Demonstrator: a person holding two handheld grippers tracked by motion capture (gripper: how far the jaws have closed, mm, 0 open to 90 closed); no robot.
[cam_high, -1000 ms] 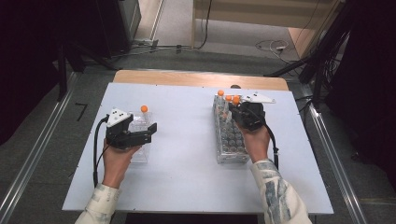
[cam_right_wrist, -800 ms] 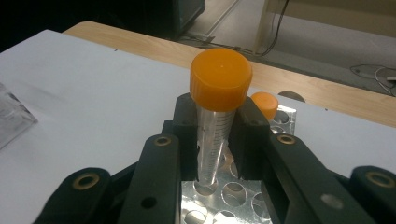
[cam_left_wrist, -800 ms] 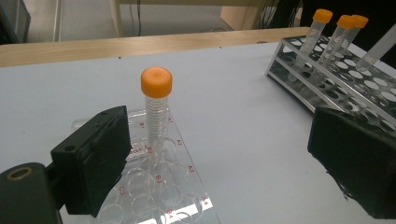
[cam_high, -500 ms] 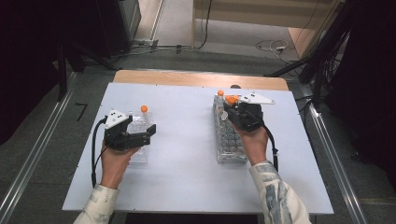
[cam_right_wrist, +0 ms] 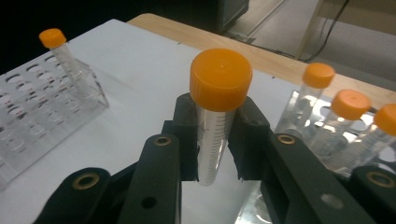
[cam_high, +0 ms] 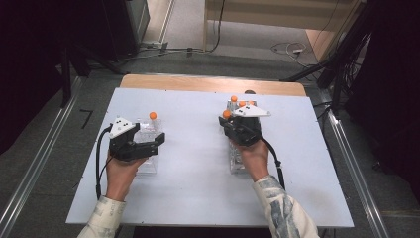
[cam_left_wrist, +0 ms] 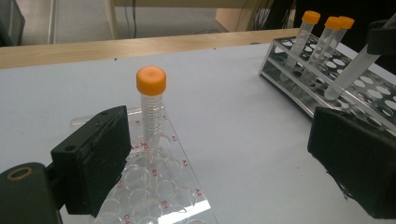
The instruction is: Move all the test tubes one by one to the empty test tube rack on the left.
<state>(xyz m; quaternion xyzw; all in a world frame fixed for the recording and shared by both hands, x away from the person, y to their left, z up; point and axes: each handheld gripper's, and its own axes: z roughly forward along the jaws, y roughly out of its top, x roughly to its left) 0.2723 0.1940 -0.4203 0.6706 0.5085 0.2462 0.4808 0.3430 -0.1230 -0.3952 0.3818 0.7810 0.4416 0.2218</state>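
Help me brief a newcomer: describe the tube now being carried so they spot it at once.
On the white table, look just left of the metal rack at the right gripper. Its jaws clamp an orange-capped tube in the air, unlike the three tubes standing in that rack.

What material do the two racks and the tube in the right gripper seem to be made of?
Left rack: probably clear acrylic, glossy; the table shows through it, and red labels are printed on it.
Right rack: likely metal, silver and reflective, with a perforated top plate.
Held tube: clear plastic by its look, with printed graduations; its cap is matte orange plastic.
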